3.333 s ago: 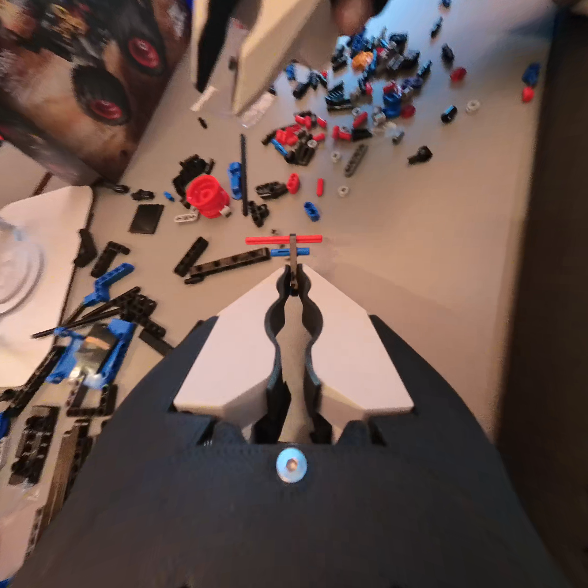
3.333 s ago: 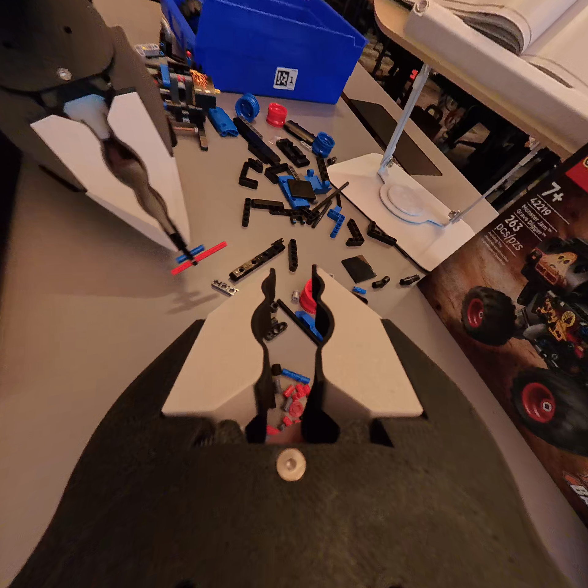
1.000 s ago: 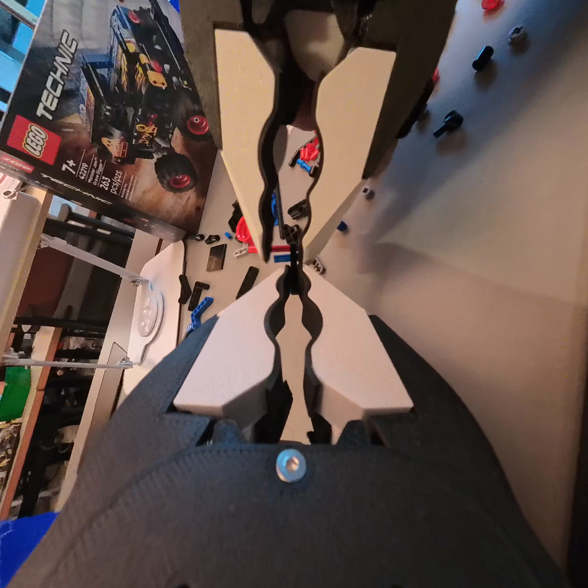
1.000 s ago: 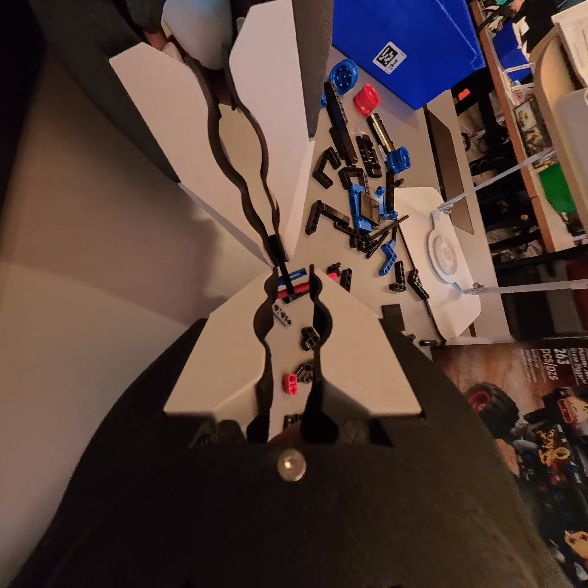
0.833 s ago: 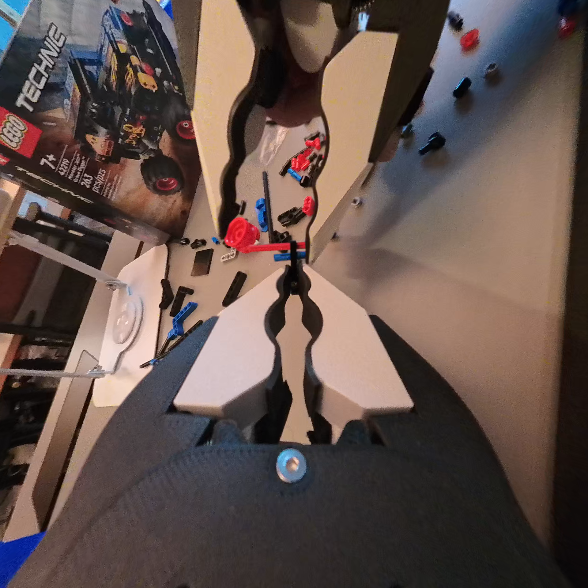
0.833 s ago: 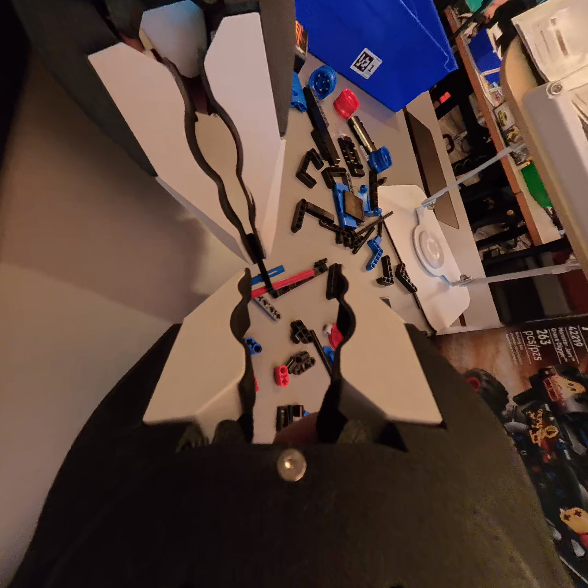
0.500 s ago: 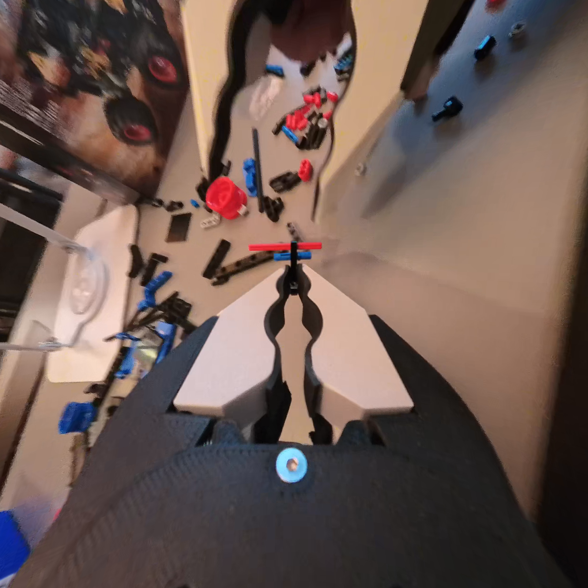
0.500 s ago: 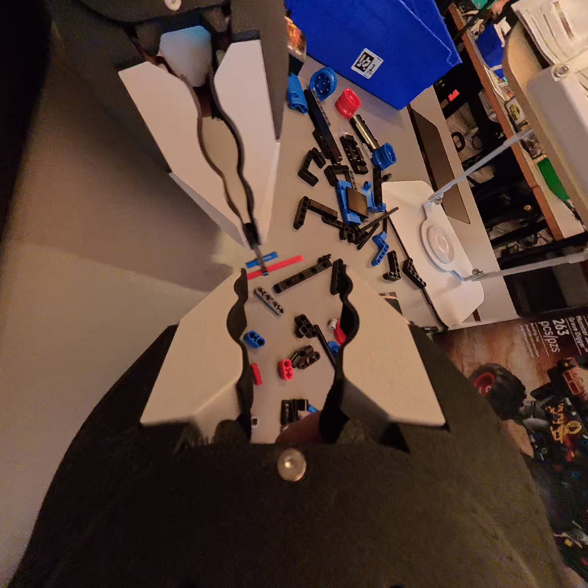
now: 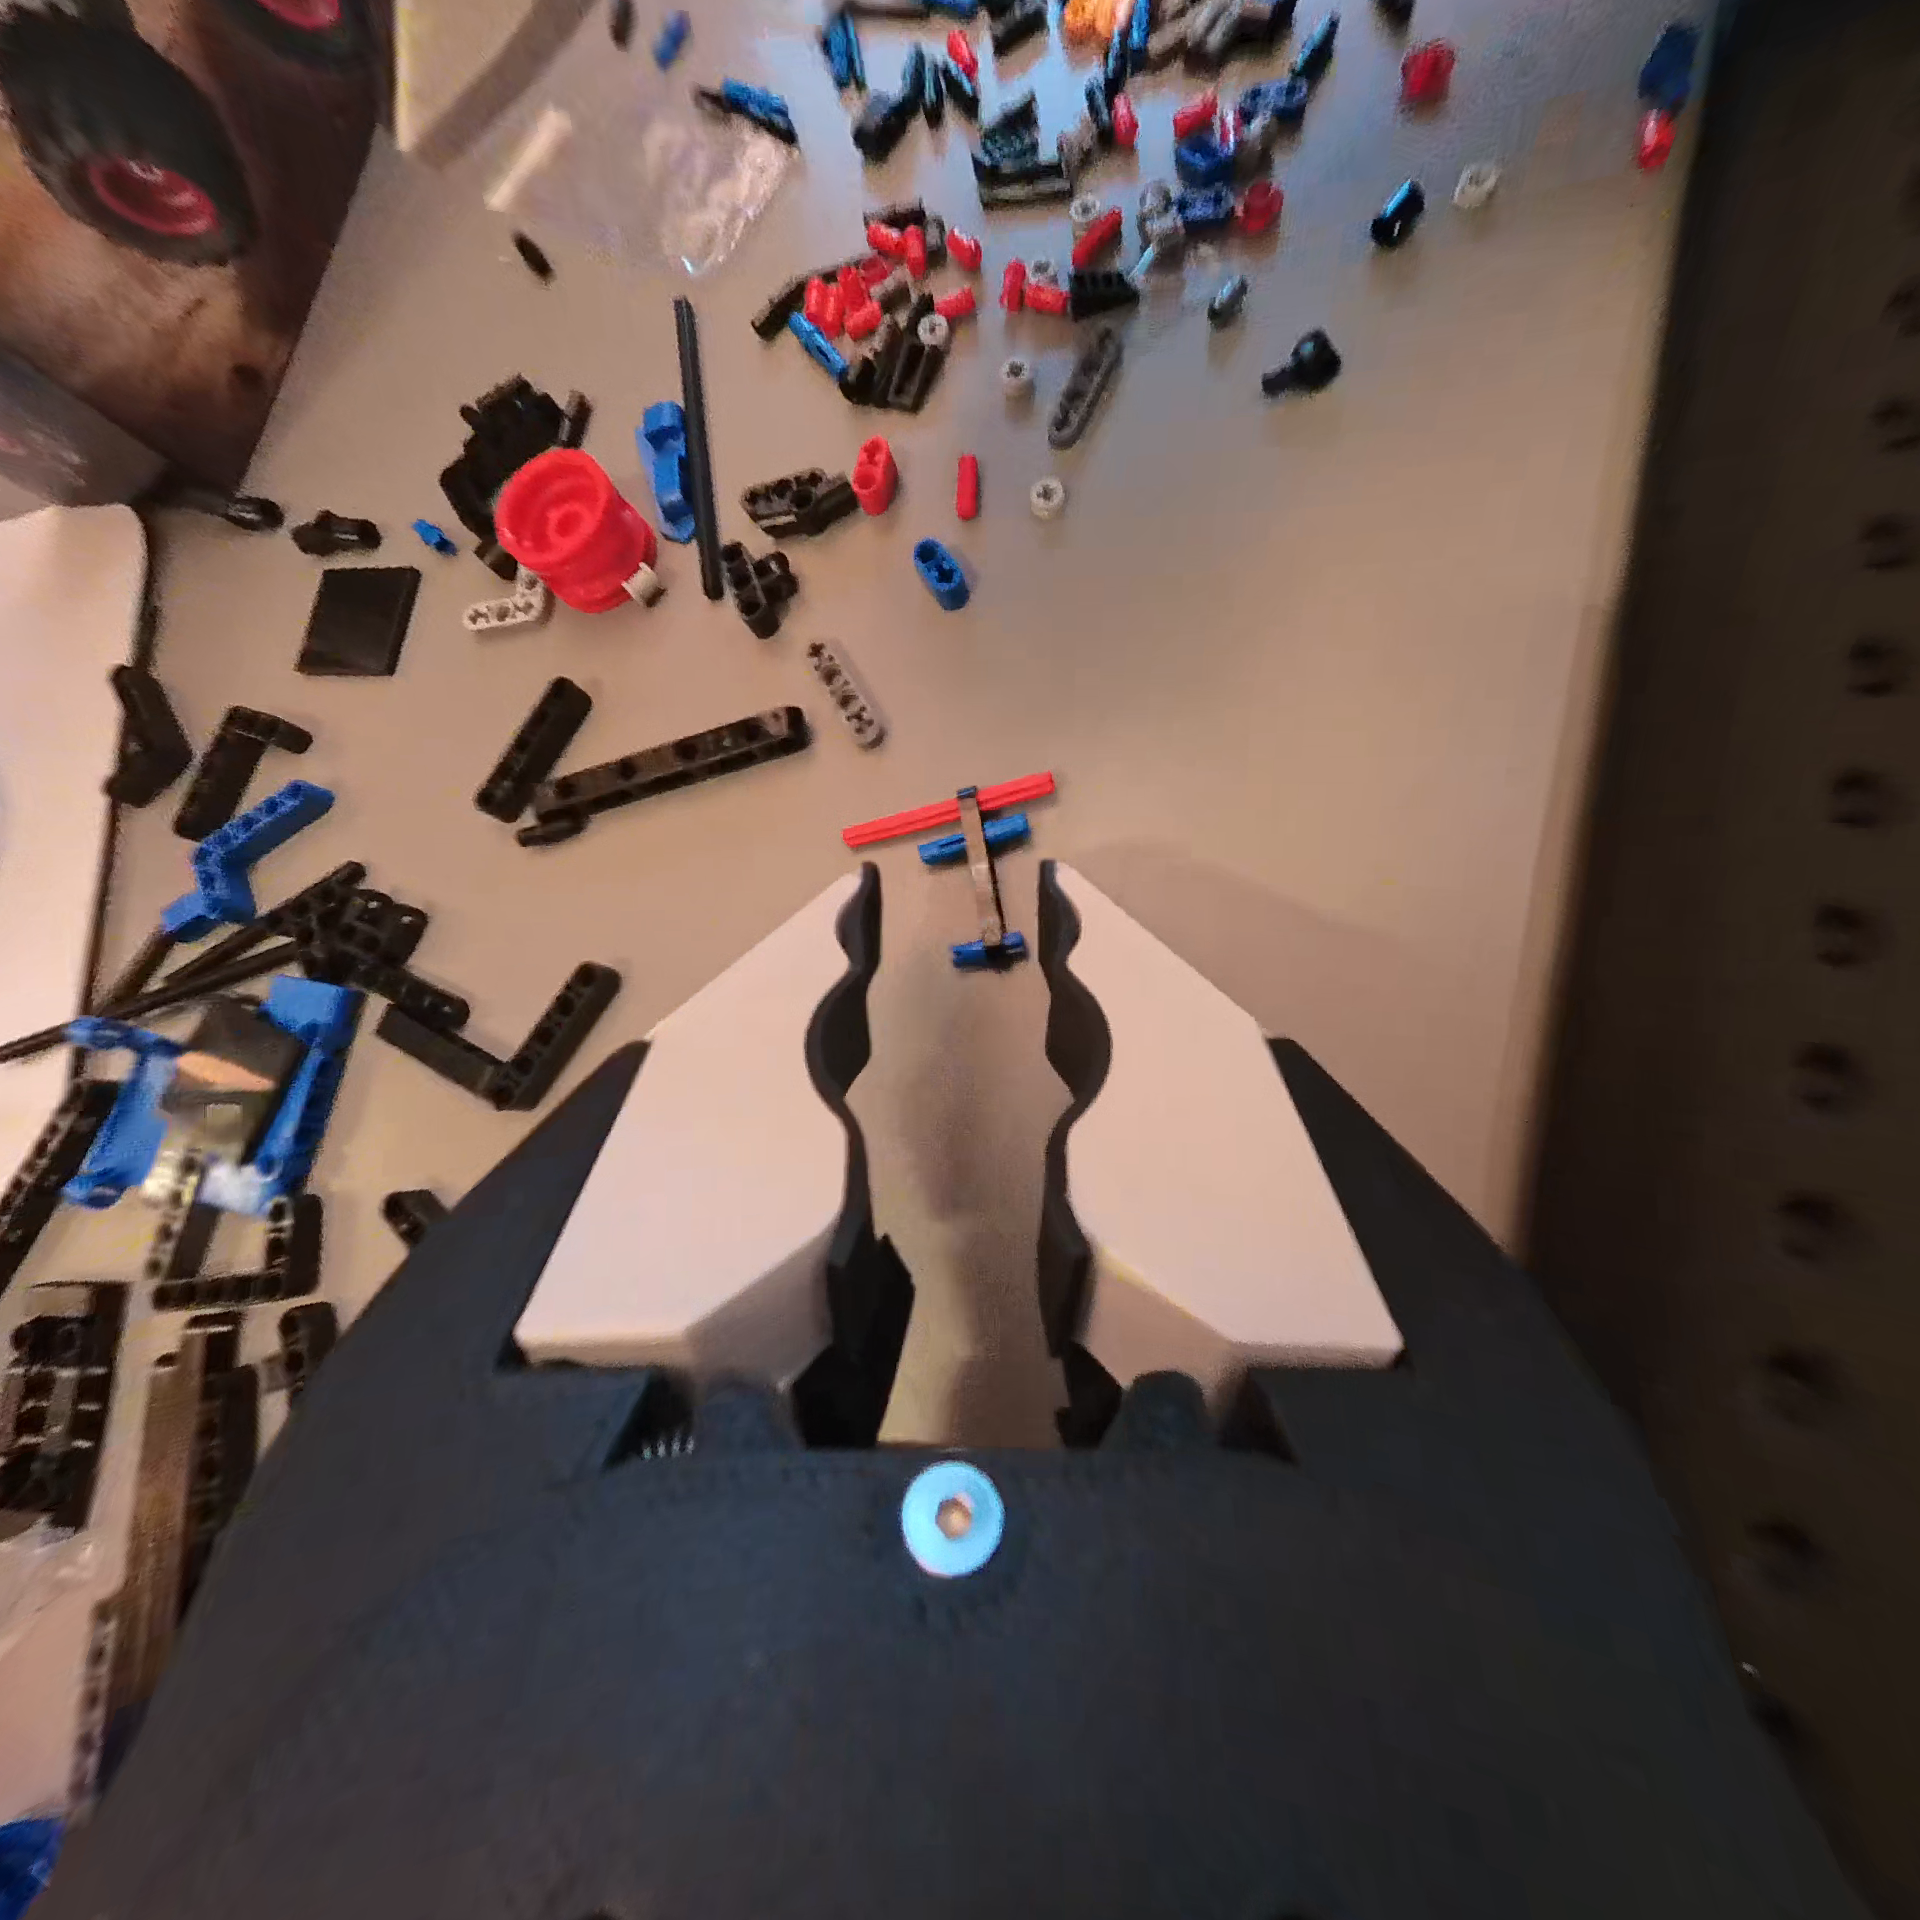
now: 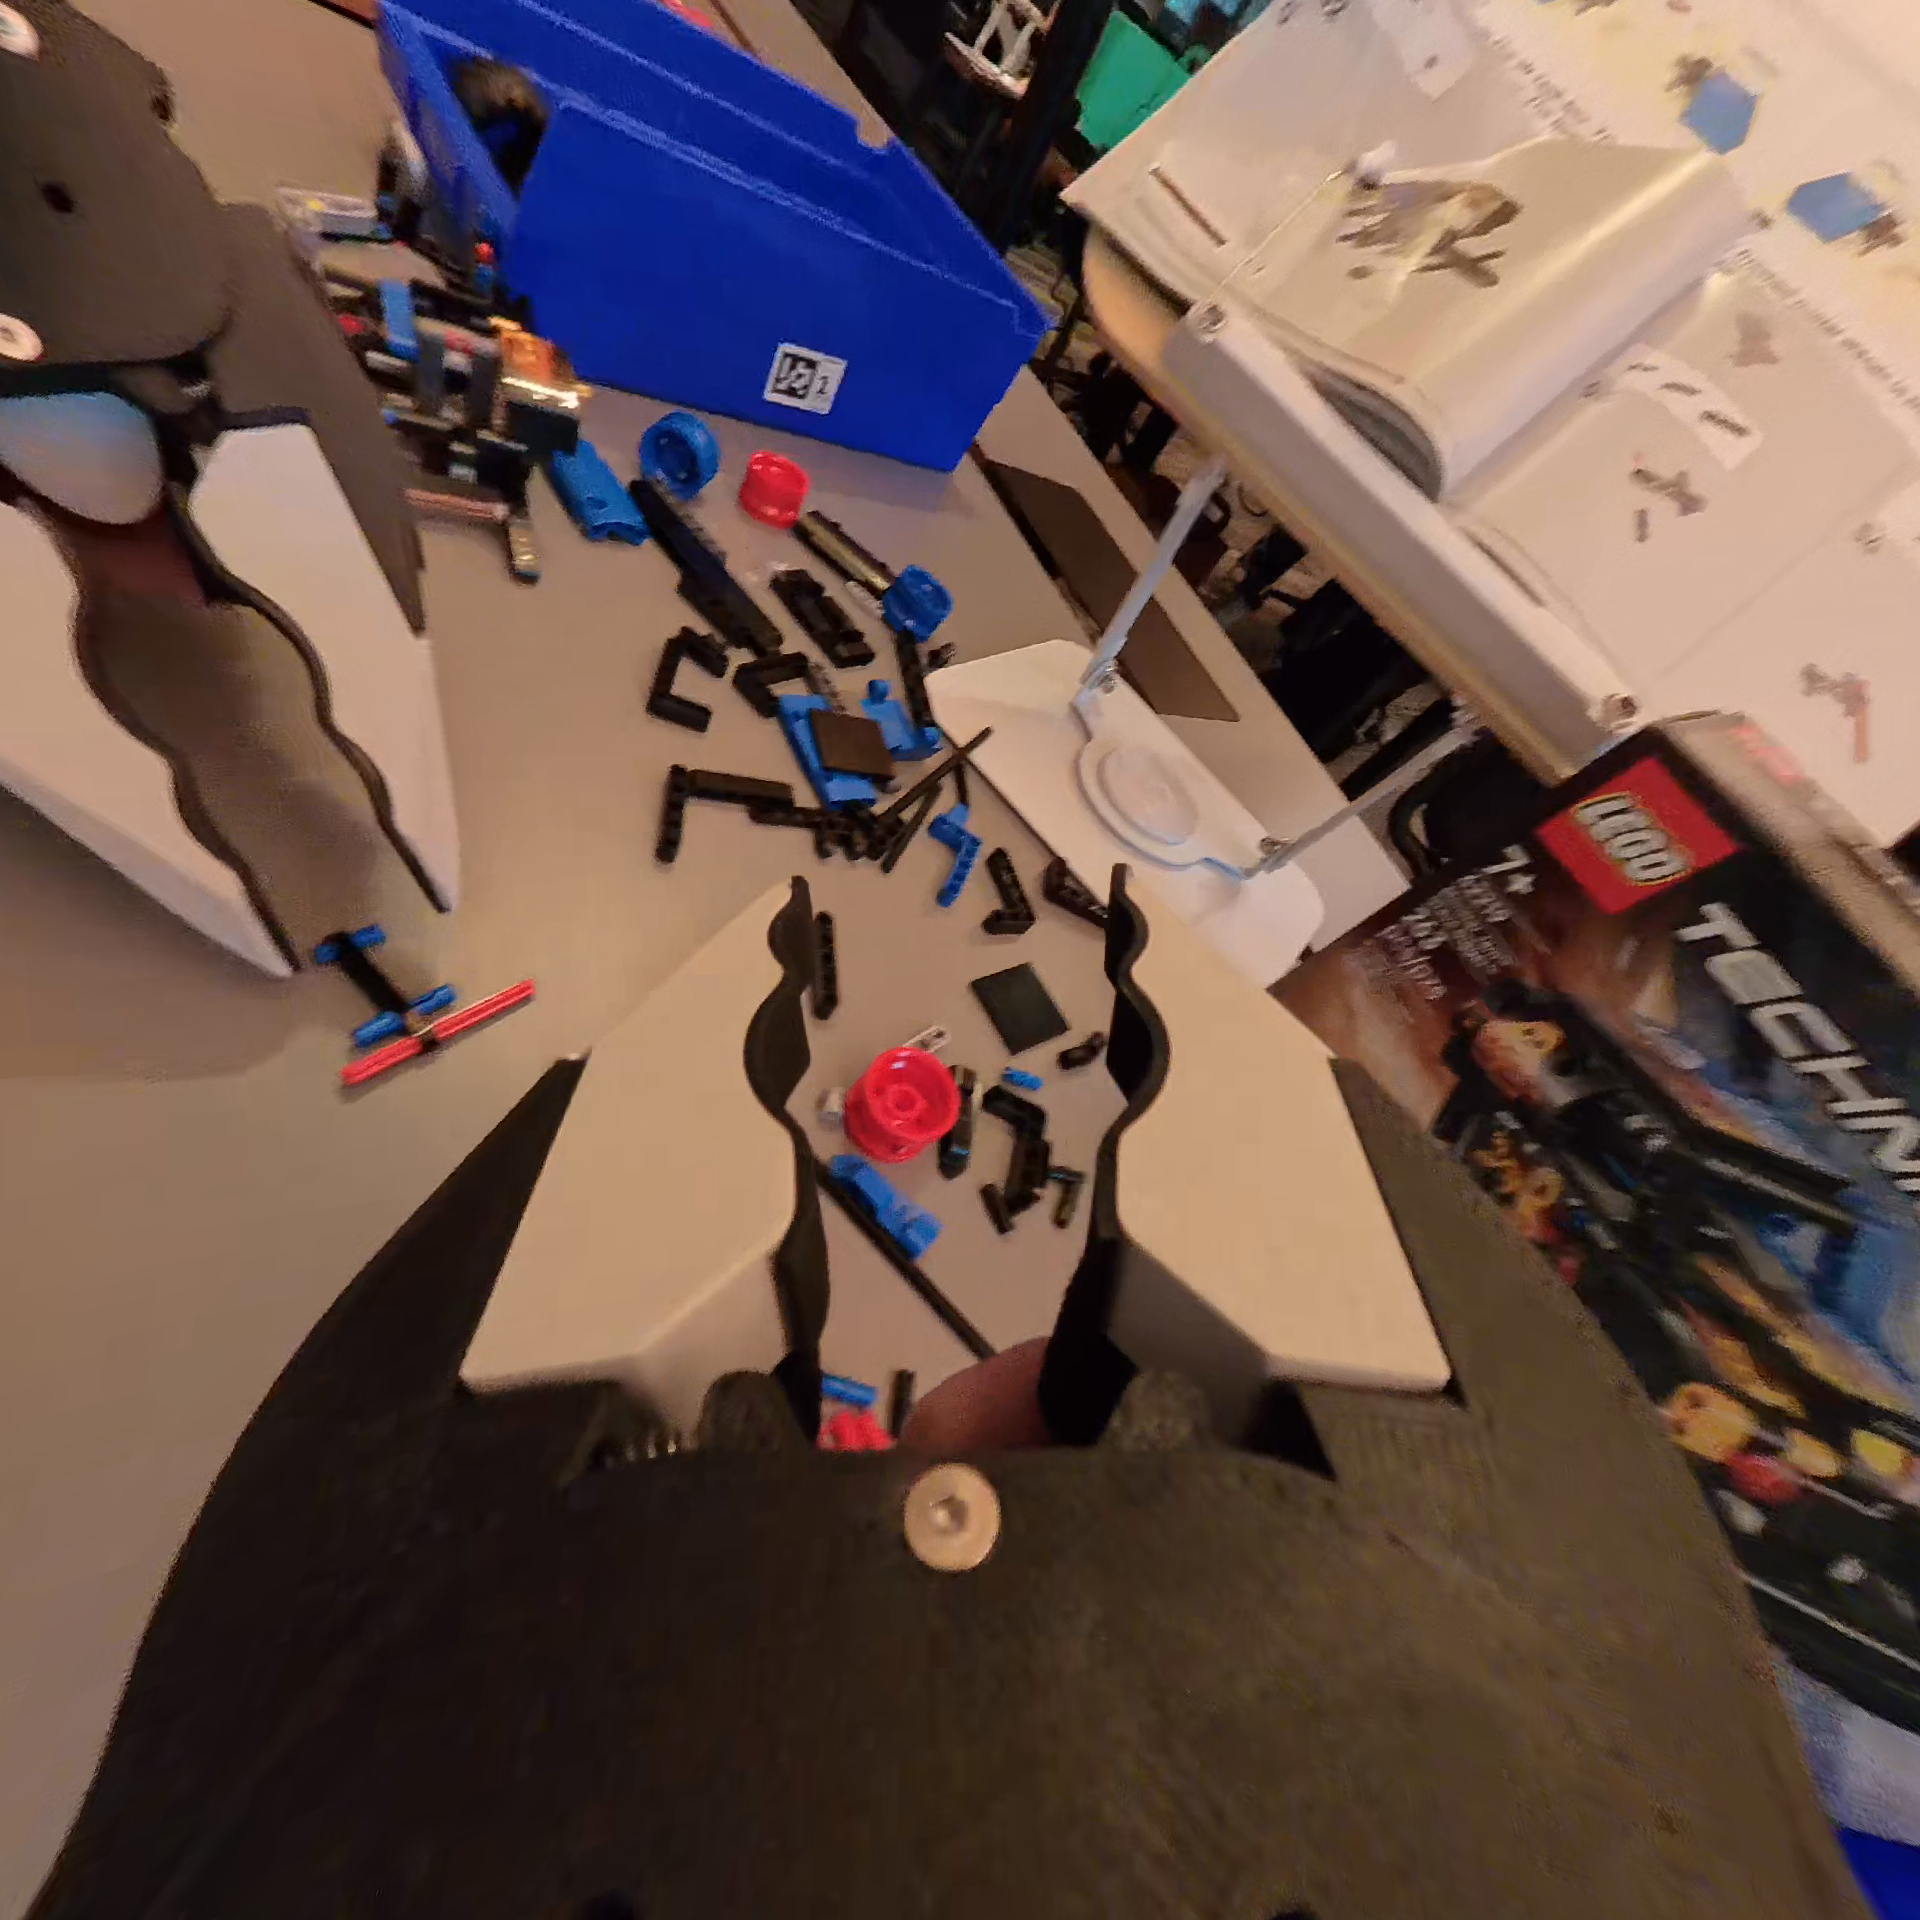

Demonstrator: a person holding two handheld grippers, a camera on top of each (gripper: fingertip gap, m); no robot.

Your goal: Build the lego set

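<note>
red and blue pins on a thin black beam assembly (image 9: 982, 862) lay on the grey bench (image 9: 1299, 727) between the left gripper (image 9: 956, 883)'s parted fingers (image 9: 1049, 904), the right gripper (image 10: 954, 904)'s fingers also apart.

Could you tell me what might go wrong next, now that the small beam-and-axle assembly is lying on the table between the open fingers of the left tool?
1. The left tool is open around the small assembly; closing off-centre could catch its blue pin and twist it.
2. Its red axle sticks out sideways, so a nudge could slide it out.
3. The open right tool hovers over the red wheel hub and loose parts, and could scatter them.
</note>
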